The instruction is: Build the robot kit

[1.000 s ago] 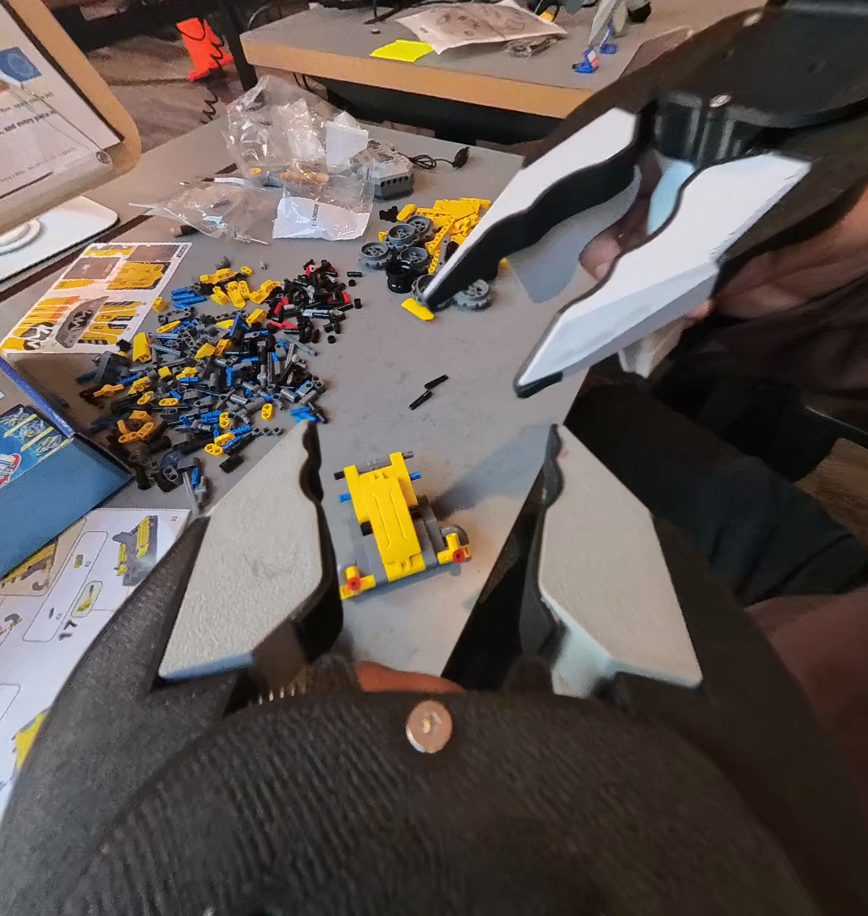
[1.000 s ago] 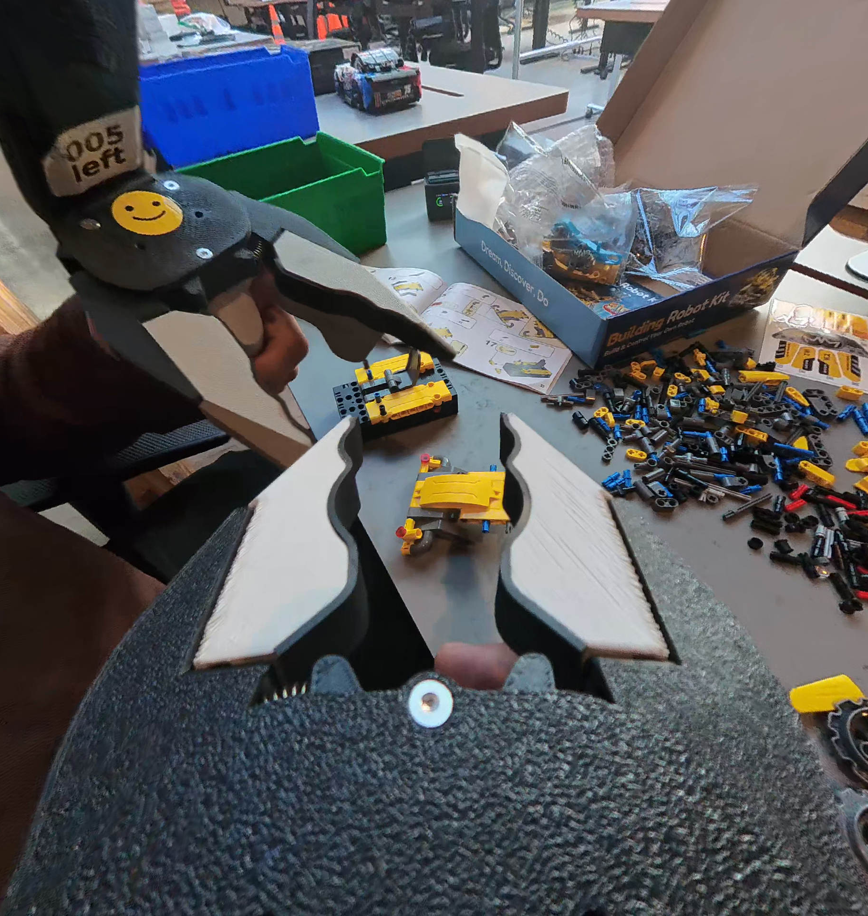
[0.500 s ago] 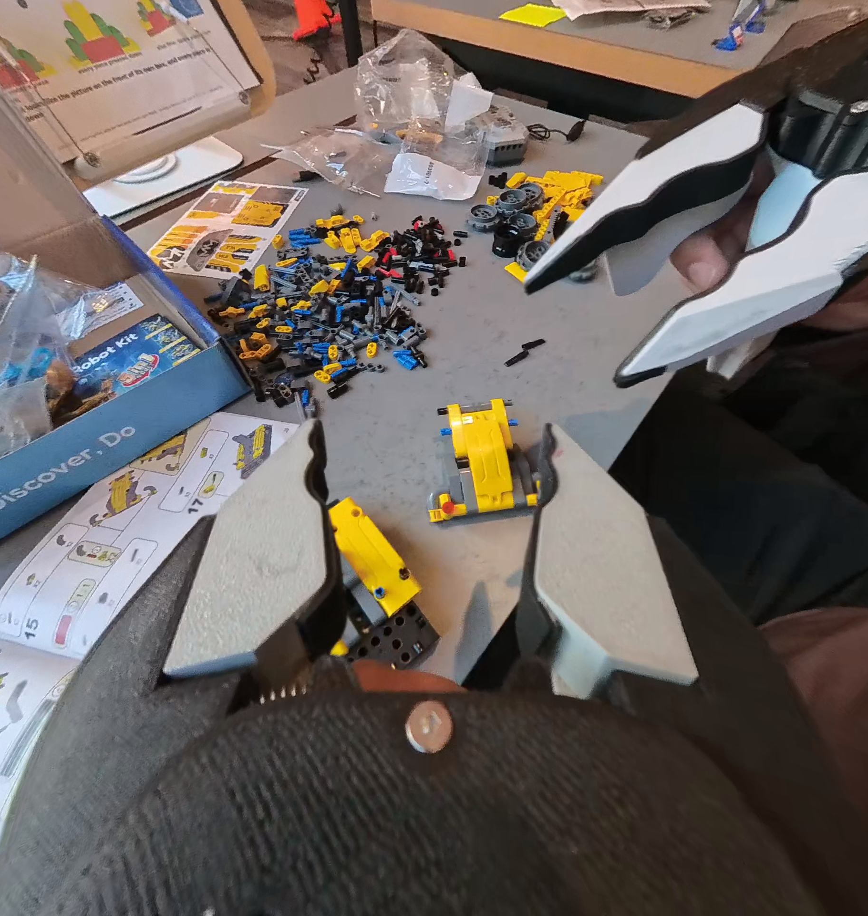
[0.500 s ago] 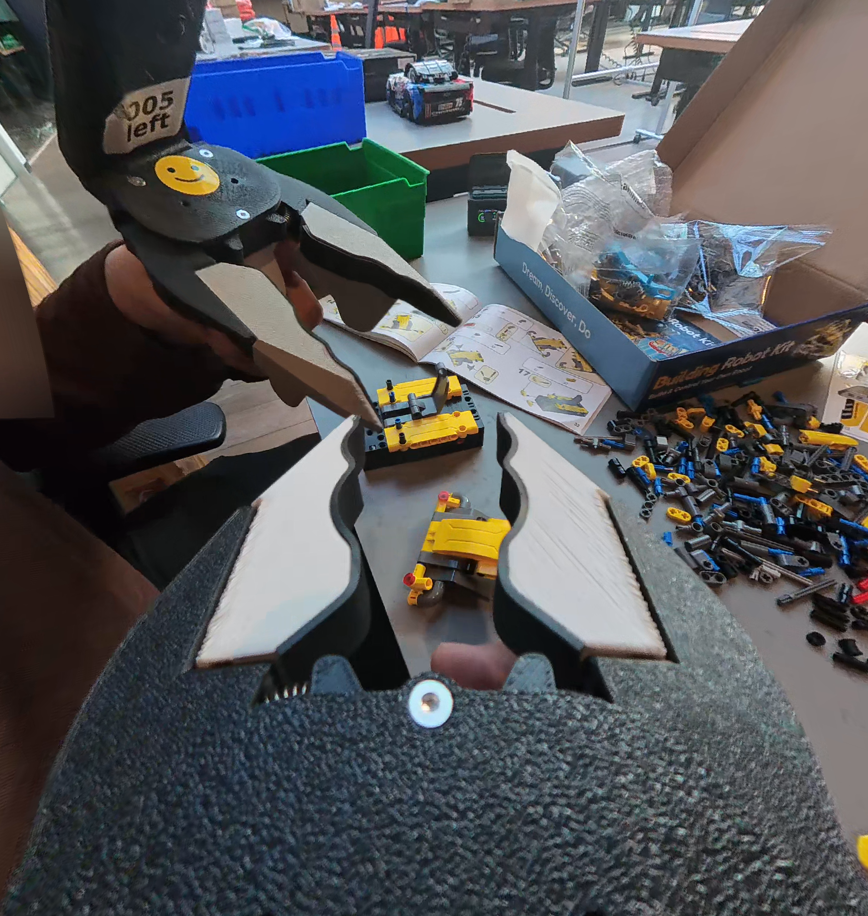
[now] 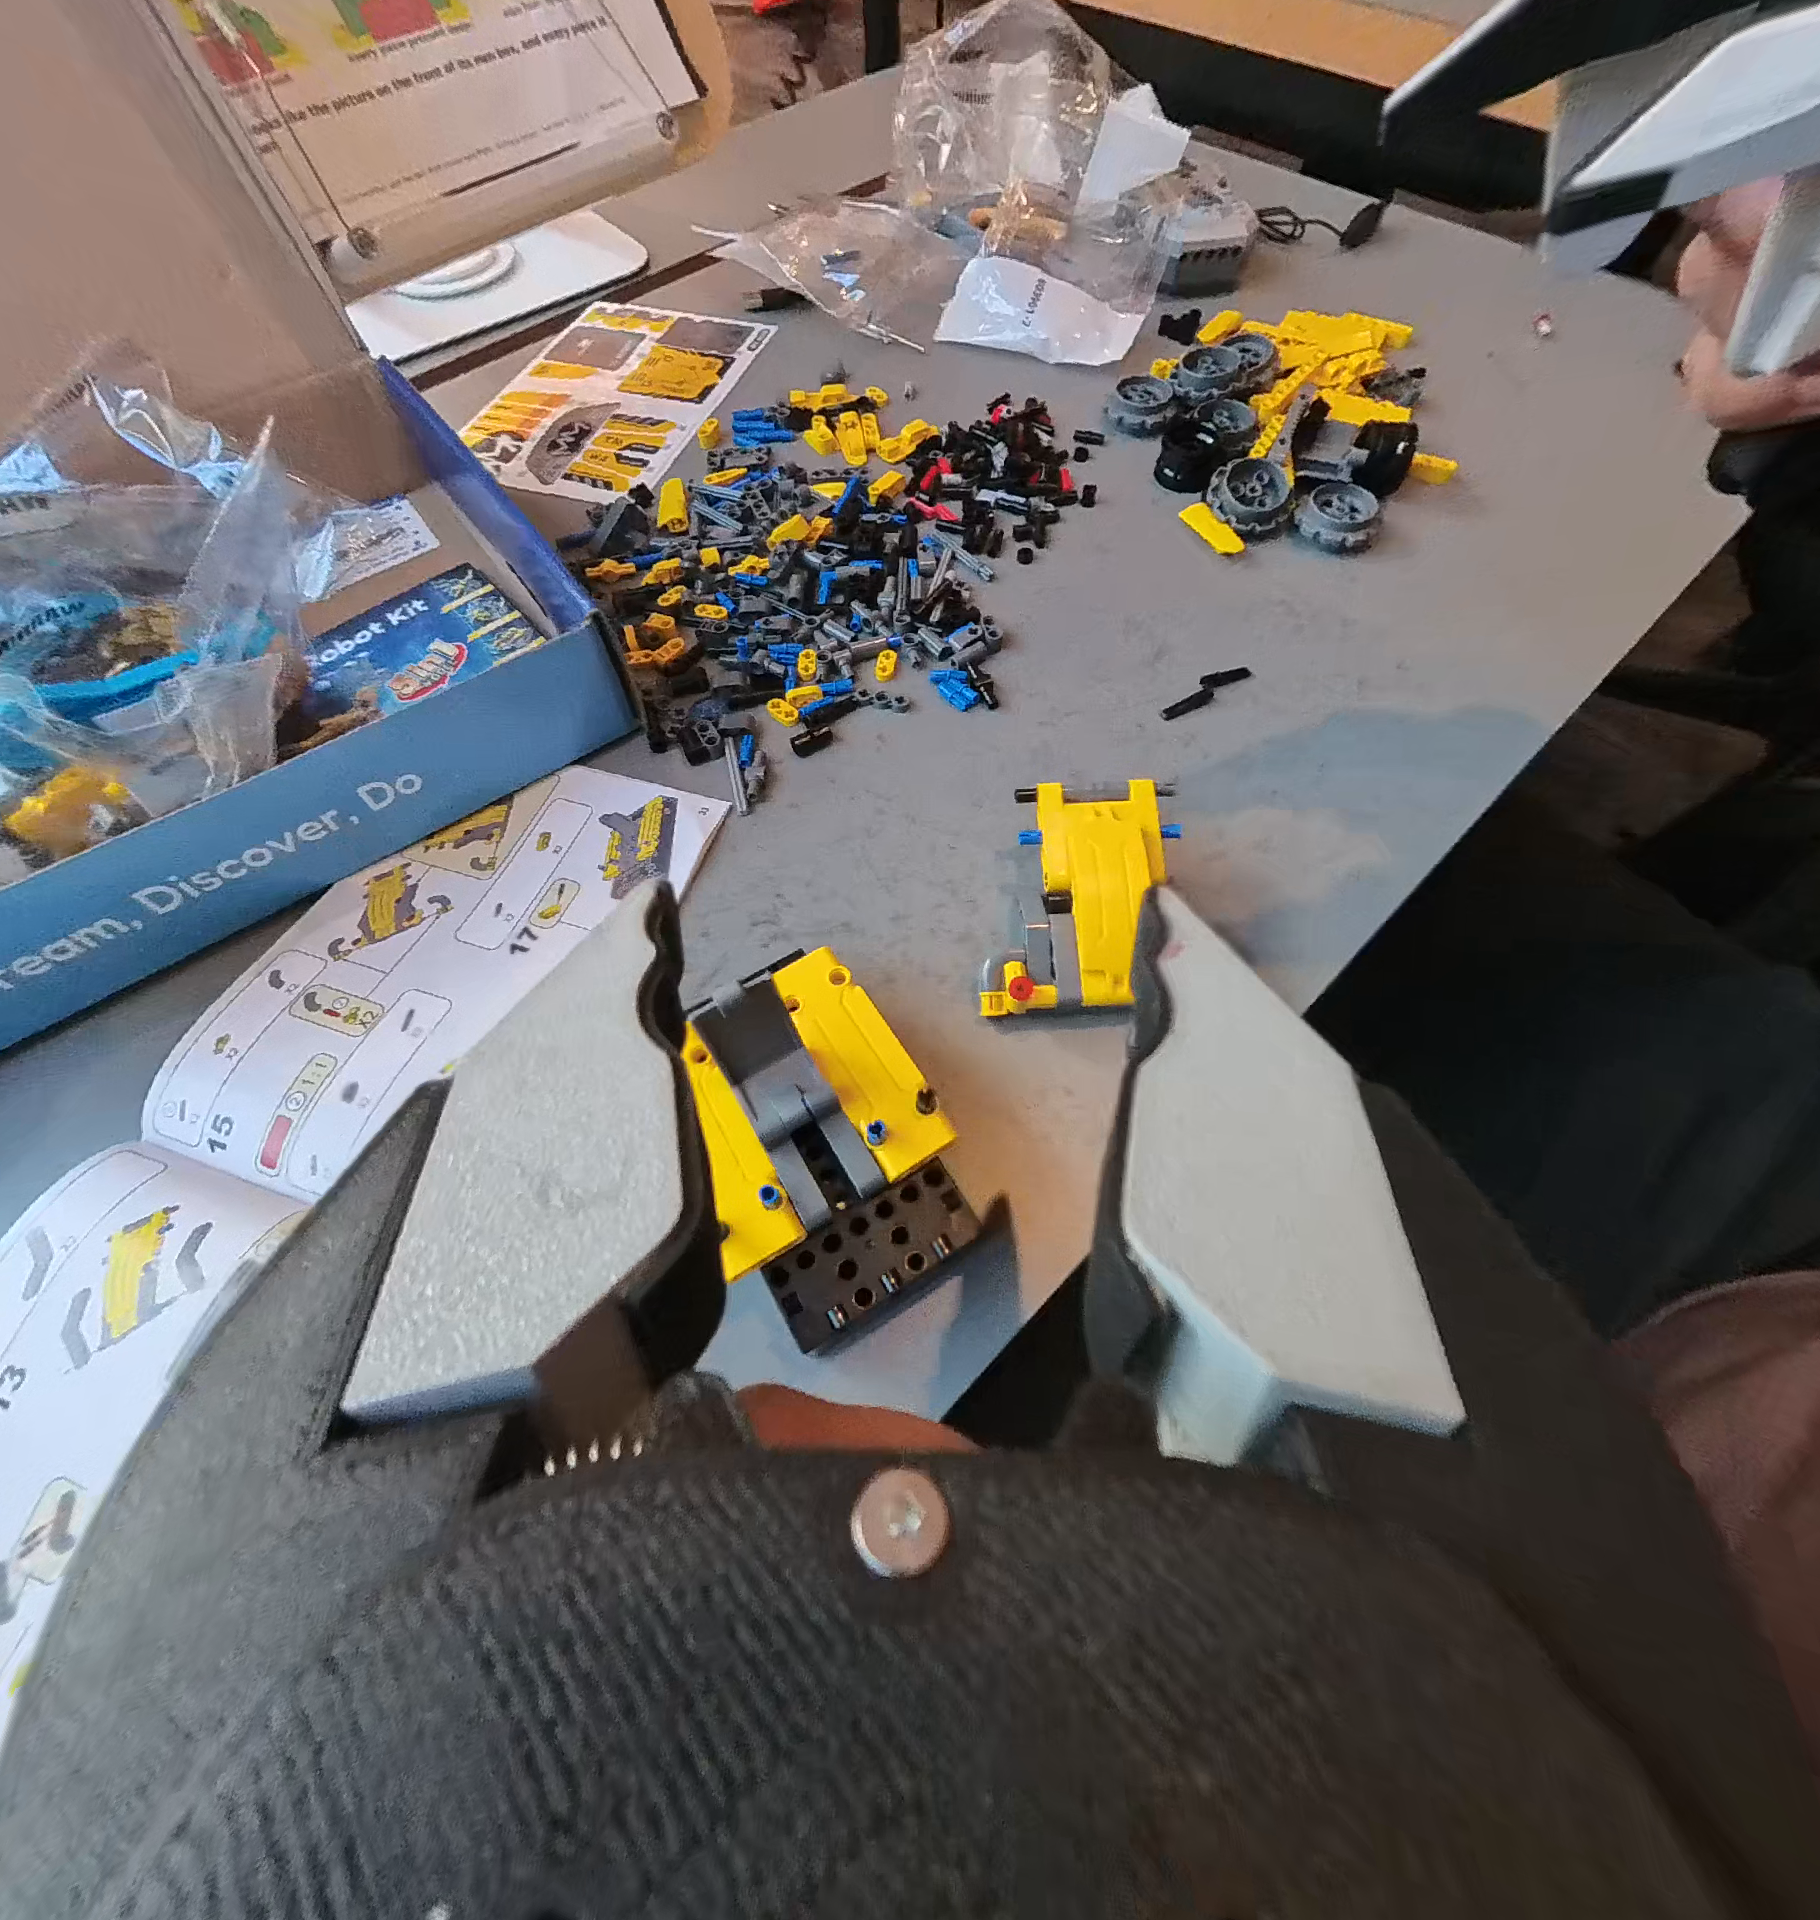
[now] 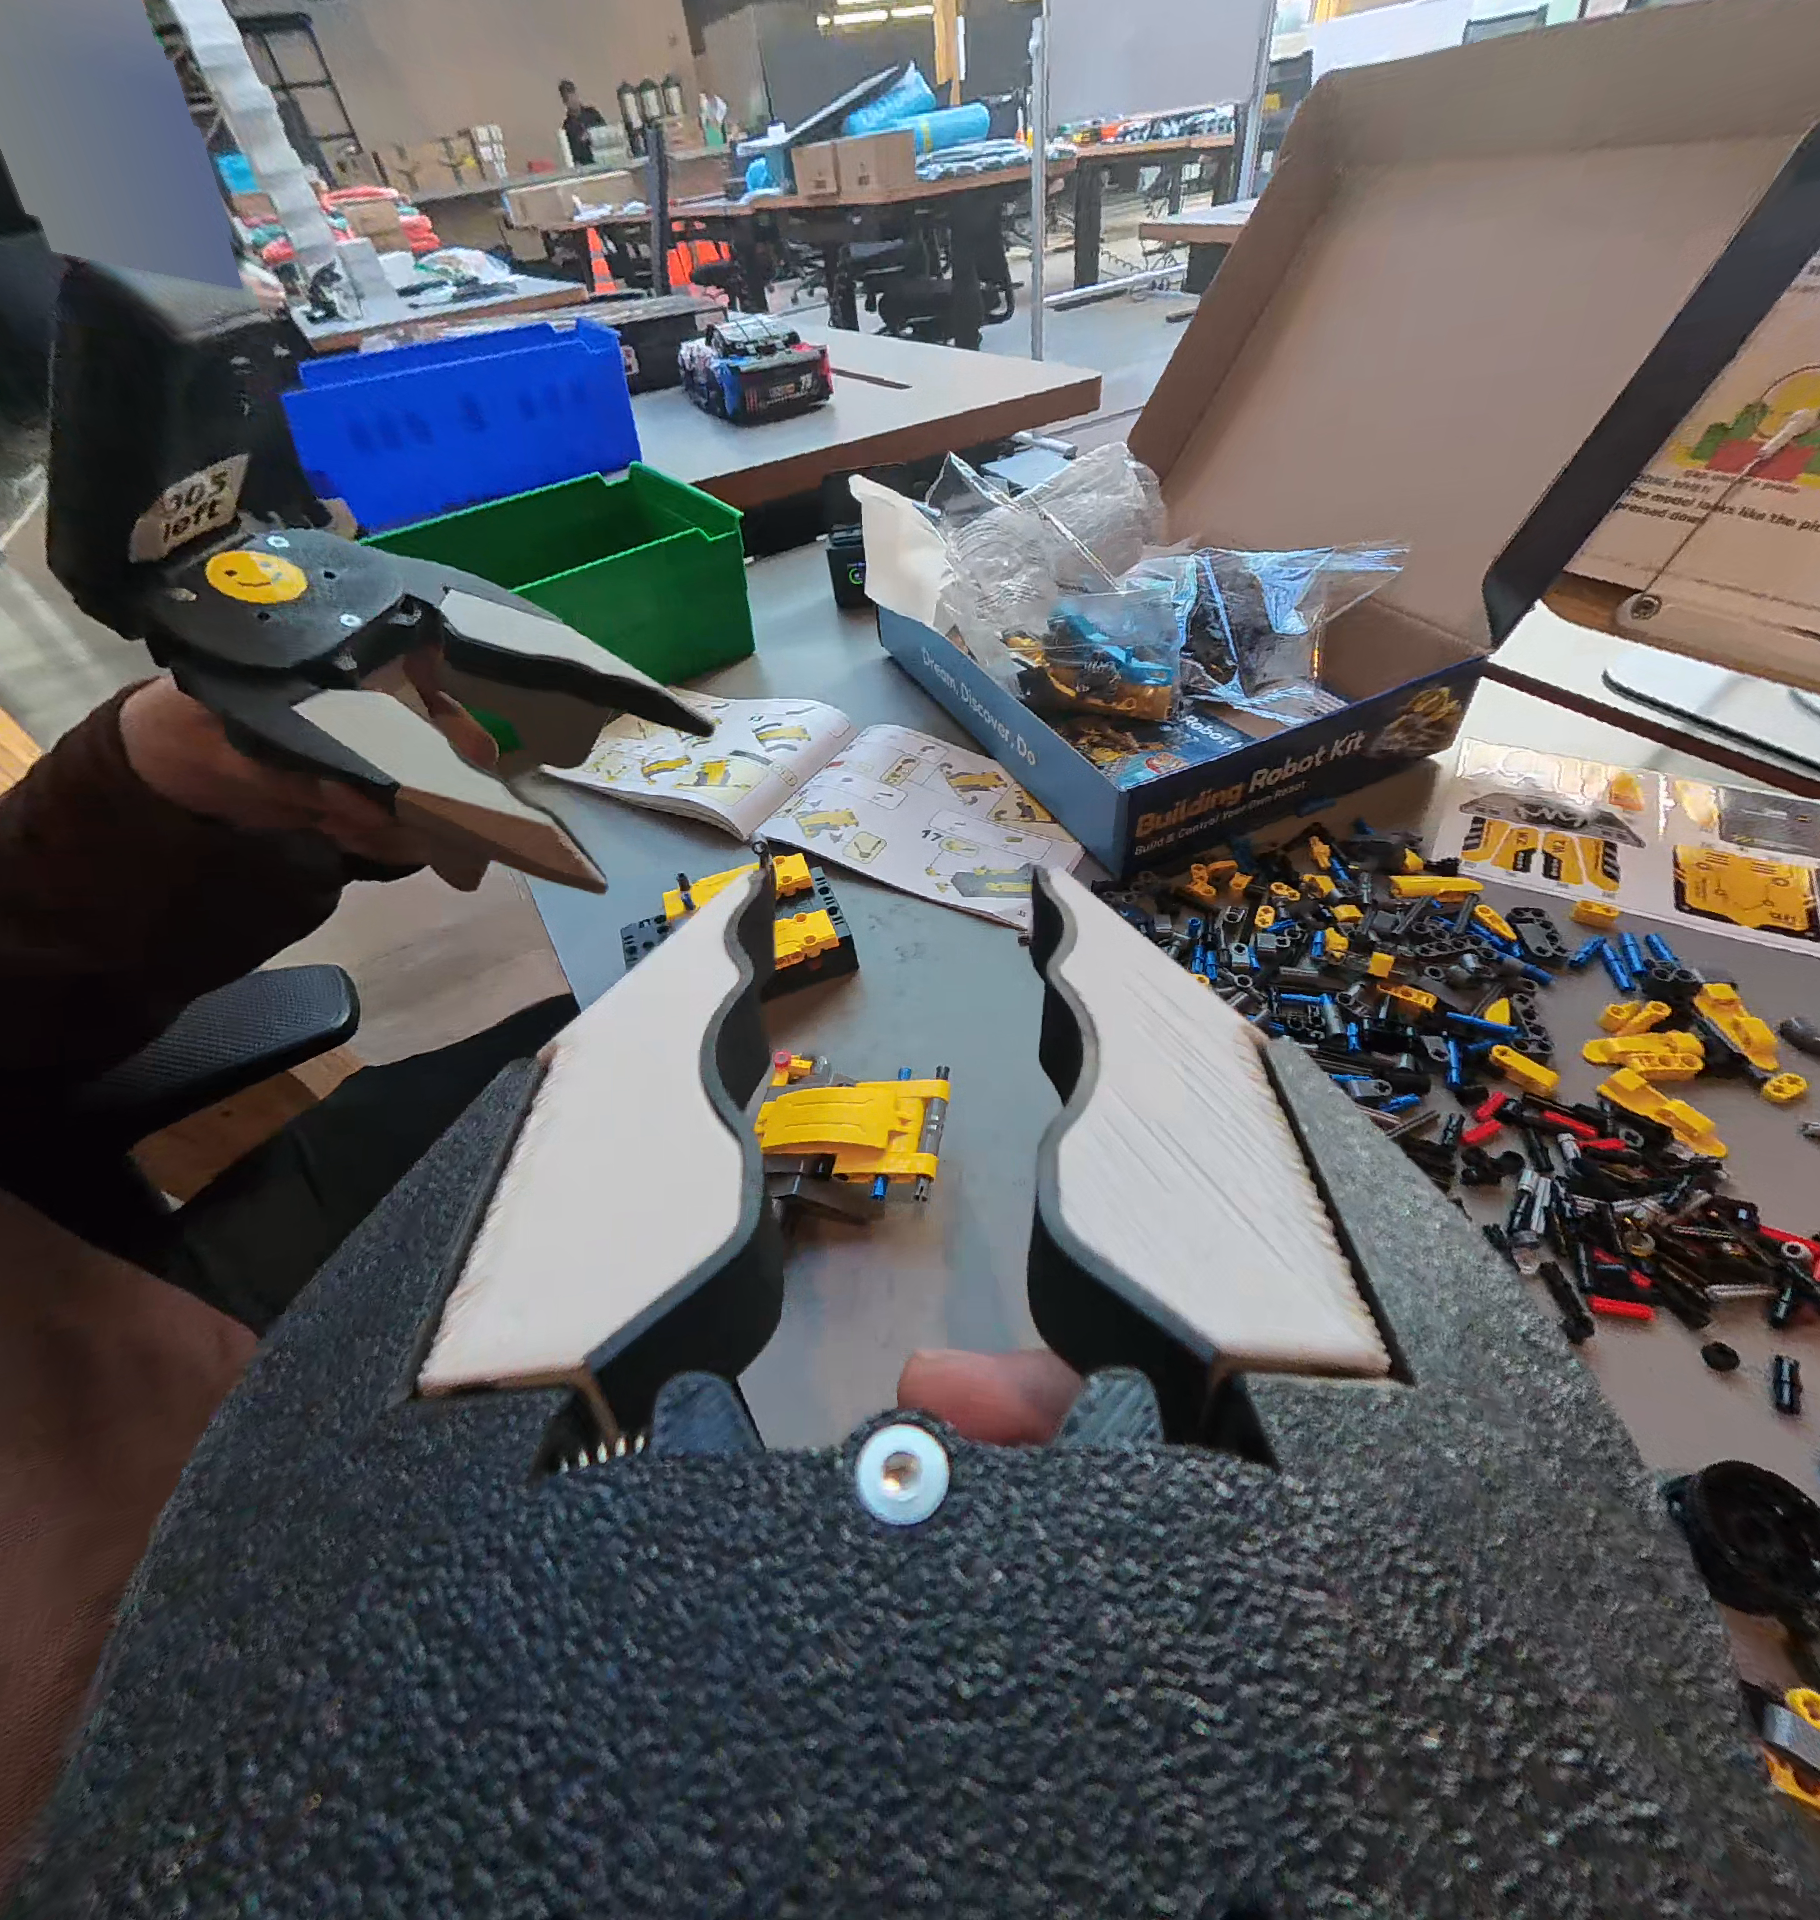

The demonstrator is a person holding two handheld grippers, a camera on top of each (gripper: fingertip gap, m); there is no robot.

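Left gripper (image 5: pixel 901 914) jaws apart, empty, raised over the grey table (image 5: pixel 1301 644) edge; a yellow-and-black block assembly (image 5: pixel 833 1132) lies on the table between its fingers. Right gripper (image 6: pixel 895 894) jaws also apart, empty, above a smaller yellow-and-grey assembly (image 6: pixel 849 1127), which sits just beside the first, apart from it. An instruction booklet (image 5: pixel 293 1049) lies open left of the assemblies, with the blue kit box (image 5: pixel 293 821) of bagged parts behind it. Loose pile of small parts (image 5: pixel 833 561) farther out; grey wheels (image 5: pixel 1238 457) with yellow pieces beyond that.
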